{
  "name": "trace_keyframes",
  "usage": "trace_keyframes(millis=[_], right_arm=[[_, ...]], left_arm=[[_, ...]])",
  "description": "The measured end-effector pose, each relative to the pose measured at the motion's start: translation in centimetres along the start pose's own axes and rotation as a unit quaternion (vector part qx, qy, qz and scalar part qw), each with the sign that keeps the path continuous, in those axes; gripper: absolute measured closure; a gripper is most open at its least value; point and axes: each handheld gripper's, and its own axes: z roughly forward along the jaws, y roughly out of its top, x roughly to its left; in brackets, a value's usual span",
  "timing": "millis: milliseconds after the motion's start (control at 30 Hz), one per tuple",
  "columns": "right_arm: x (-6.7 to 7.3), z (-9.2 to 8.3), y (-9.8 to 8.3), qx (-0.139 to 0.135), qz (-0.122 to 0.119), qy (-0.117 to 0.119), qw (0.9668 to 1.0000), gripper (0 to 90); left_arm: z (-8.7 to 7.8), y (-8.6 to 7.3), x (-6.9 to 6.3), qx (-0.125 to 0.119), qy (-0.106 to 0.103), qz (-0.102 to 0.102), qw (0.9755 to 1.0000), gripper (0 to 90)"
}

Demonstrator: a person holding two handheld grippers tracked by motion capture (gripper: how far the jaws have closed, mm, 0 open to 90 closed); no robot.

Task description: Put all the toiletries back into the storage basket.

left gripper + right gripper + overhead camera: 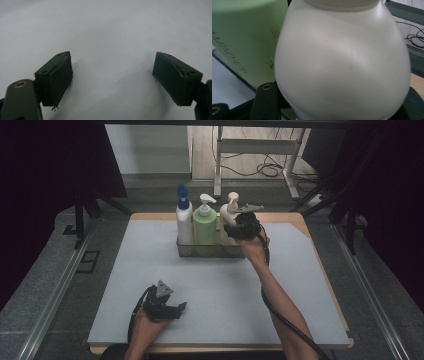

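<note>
A clear tray (200, 251) at the back middle of the grey mat (125, 270) holds three pump bottles. They are a white one with a blue cap (184, 220), a green one (204, 222) and a cream one (229, 210). My right gripper (240, 227) reaches in from the right and is shut on the cream bottle (342, 62), whose round body bulges between the jaws. The green bottle (244, 32) stands right beside it. My left gripper (181, 307) rests low over the mat near the front edge. It (112, 75) is open, with nothing between its pads.
The wooden table edge (320, 255) borders the mat on the right and back. Beyond the table stand a white metal frame (260, 155) and floor cables (270, 169). Dark curtains hang on both sides.
</note>
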Motion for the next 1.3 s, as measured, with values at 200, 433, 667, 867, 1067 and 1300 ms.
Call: trace_keyframes(millis=[200, 433, 667, 867, 1067, 1300], right_arm=[[0.0, 0.3, -0.5, 0.007, 0.003, 0.001, 1.0000, 38.5], [-0.3, 0.6, -1.0, 0.018, 0.016, 0.009, 0.9997, 38.0], [-0.5, 0.6, -1.0, 0.020, 0.023, 0.012, 0.9995, 37.4], [-0.6, 0.7, -1.0, 0.022, 0.020, 0.017, 0.9994, 33.6], [-0.7, 0.8, -1.0, 0.023, 0.016, 0.024, 0.9993, 24.4], [-1.0, 0.3, -1.1, 0.019, 0.020, 0.030, 0.9992, 17.9]], left_arm=[[0.0, 0.0, 0.0, 0.001, 0.000, 0.000, 1.0000, 16.0], [0.0, 0.0, 0.0, 0.001, 0.000, 0.000, 1.0000, 15.9], [0.0, 0.0, 0.0, 0.001, 0.000, 0.000, 1.0000, 15.9], [0.0, 0.0, 0.0, 0.000, 0.000, 0.000, 1.0000, 15.9], [0.0, 0.0, 0.0, 0.001, 0.000, 0.001, 1.0000, 15.9], [0.0, 0.0, 0.0, 0.000, 0.000, 0.000, 1.0000, 15.9]])
